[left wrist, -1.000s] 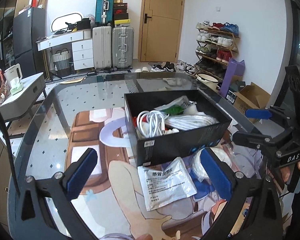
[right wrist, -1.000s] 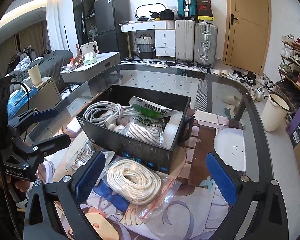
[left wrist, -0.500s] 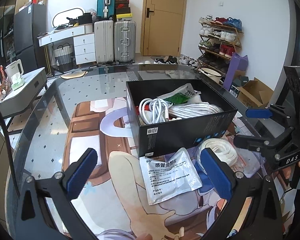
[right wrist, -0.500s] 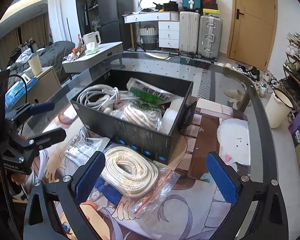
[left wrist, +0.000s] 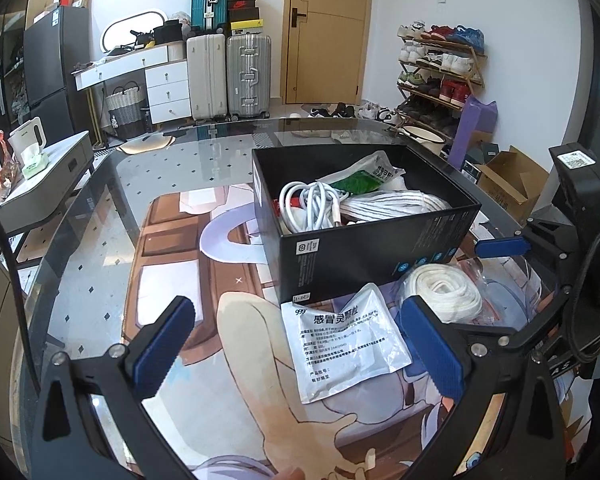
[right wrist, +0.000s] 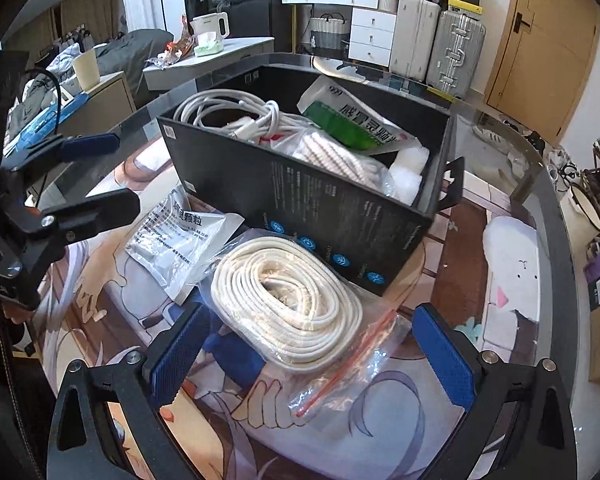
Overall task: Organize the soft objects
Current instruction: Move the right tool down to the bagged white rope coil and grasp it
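Observation:
A black box [left wrist: 380, 248] [right wrist: 300, 208] on the glass table holds white cables, a rope coil and a green-and-white packet. In front of it lie a white medicine packet [left wrist: 344, 344] [right wrist: 180, 236] and a coil of white rope in a clear zip bag [right wrist: 288, 300] [left wrist: 444, 292]. My left gripper [left wrist: 296, 344] is open and empty, just above and short of the white packet. My right gripper [right wrist: 312, 356] is open and empty, its fingers either side of the near end of the bagged rope, low over it.
The table wears a printed cartoon mat [left wrist: 172, 264]. The table's curved edge [right wrist: 556, 216] runs on the right. Beyond are suitcases [left wrist: 228, 76], a door, a shoe rack [left wrist: 440, 68] and a side table with a kettle [right wrist: 208, 28].
Both grippers have come down and forward toward the items in front of the box. The right one now straddles the bagged rope; the left one is nearer the white packet.

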`<control>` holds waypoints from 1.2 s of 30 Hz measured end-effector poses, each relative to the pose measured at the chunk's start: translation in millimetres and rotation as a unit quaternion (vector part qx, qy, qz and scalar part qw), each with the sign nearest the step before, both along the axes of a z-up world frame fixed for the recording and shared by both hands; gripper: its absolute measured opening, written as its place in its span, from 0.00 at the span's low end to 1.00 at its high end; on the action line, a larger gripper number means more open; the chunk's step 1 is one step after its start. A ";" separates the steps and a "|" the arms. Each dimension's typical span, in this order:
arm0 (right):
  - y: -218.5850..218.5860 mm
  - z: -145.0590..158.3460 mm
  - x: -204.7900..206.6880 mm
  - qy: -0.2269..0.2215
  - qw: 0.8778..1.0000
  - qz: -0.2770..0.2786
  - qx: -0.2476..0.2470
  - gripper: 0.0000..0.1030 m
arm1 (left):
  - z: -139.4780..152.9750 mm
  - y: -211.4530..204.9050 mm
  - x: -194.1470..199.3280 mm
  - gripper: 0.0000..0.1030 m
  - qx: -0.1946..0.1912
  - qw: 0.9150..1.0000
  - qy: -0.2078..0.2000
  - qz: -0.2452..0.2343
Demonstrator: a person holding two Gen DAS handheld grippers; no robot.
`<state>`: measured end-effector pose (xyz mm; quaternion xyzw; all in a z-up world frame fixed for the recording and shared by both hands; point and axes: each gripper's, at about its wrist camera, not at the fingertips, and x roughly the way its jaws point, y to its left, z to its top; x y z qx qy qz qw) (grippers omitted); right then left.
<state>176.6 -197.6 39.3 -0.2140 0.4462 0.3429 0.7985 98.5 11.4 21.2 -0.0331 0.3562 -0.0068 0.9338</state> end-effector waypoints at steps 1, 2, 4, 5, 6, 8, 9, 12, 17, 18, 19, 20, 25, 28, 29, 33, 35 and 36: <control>0.9 -2.3 1.2 0.001 1.000 -0.004 -0.002 0.99 | -0.7 0.1 1.0 1.00 -0.001 1.000 0.001 0.001; 1.5 -4.7 2.6 0.003 1.000 -0.009 -0.003 0.99 | -1.1 0.4 1.3 1.00 -0.001 1.000 0.002 0.001; 3.4 -7.7 6.8 0.006 1.000 -0.017 -0.002 0.99 | -1.9 0.5 1.4 1.00 0.000 1.000 0.003 0.002; 4.2 -8.7 9.4 0.008 1.000 -0.020 0.002 0.99 | -2.1 0.4 1.6 1.00 0.001 1.000 0.003 0.001; 4.6 -9.5 10.6 0.010 1.000 -0.021 0.004 0.99 | -2.2 0.3 1.7 1.00 0.001 1.000 0.003 0.001; 5.4 -10.3 12.6 0.012 1.000 -0.024 0.007 0.99 | -2.1 -0.5 1.4 1.00 0.000 1.000 0.004 0.000; 6.1 -11.0 12.7 0.014 1.000 -0.024 0.009 0.99 | -2.3 -0.9 1.4 1.00 -0.001 1.000 0.004 0.000; 7.1 -14.0 15.4 0.023 0.999 -0.024 0.012 0.99 | -2.6 -1.1 1.8 1.00 0.000 1.000 0.005 0.000; 2.8 -14.7 11.1 0.030 0.999 -0.004 0.011 0.99 | -4.8 -1.2 2.0 1.00 -0.001 1.000 0.010 0.001; 1.5 -15.7 9.7 0.032 0.999 0.001 0.010 0.99 | -5.5 -0.8 1.9 1.00 -0.001 1.000 0.011 0.001; 1.3 -15.8 7.8 0.034 0.999 0.005 0.010 0.99 | -5.7 -0.7 1.8 1.00 -0.002 1.000 0.011 0.001; 0.9 -15.2 6.5 0.036 0.999 0.010 0.011 0.99 | -5.8 -1.2 2.3 1.00 -0.002 1.000 0.011 0.002; -0.7 -11.4 0.2 0.038 0.999 0.032 0.018 0.99 | -5.9 -1.0 2.2 1.00 -0.003 1.000 0.012 0.001; -2.5 -10.4 0.7 0.034 0.999 0.024 0.025 0.99 | -6.2 0.6 2.0 1.00 -0.003 1.000 0.013 -0.001; -1.9 -10.7 1.5 0.035 0.999 0.020 0.027 0.99 | -6.5 0.6 2.1 1.00 -0.003 1.000 0.014 -0.001; 5.0 -13.0 5.5 0.030 0.999 0.015 0.022 0.98 | -6.5 0.8 1.8 1.00 -0.003 1.000 0.016 -0.002; 10.1 -16.0 5.0 0.031 0.999 0.018 0.015 0.89 | -6.9 0.7 2.0 1.00 -0.003 1.000 0.017 -0.002; 12.5 -17.4 4.1 0.027 0.999 0.021 0.010 0.88 | -7.4 0.3 2.3 1.00 -0.003 1.000 0.019 -0.002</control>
